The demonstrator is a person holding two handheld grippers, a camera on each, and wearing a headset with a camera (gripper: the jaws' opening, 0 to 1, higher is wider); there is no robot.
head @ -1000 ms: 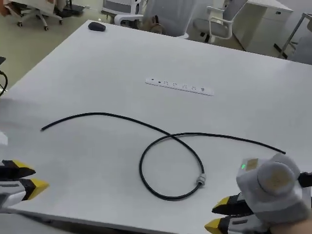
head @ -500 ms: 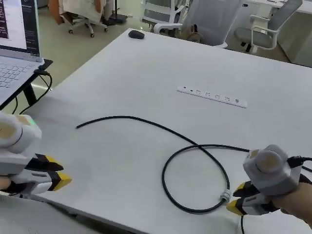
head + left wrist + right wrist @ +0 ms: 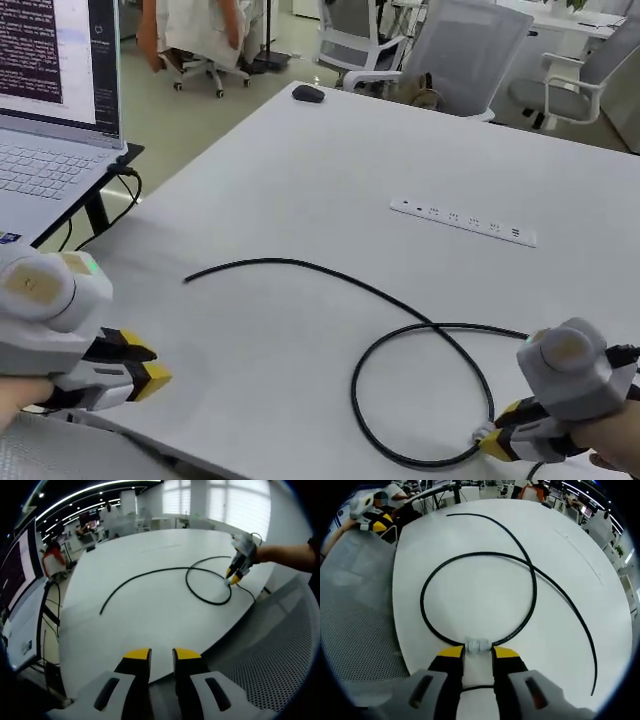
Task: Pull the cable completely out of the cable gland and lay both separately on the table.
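Cable gland flat – axis crosswise at right tongs tips.

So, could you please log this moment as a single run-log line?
right gripper: jaws astride cable gland, grip unclear | left gripper: open, empty, near table edge | cable: looped on table, threaded through cable gland

left gripper: mine, pale grey shell; both jaws tipped yellow with black behind.
round cap: cream disc on a fat grey drum, at the shell's back.
green light: small and lit, just beside the round cap.
right gripper: same grey shell, same yellow-and-black tips, with a cap like it.
lead: thin and black, leaving the shell beside that cap.
sleeve: dark, on my right arm.
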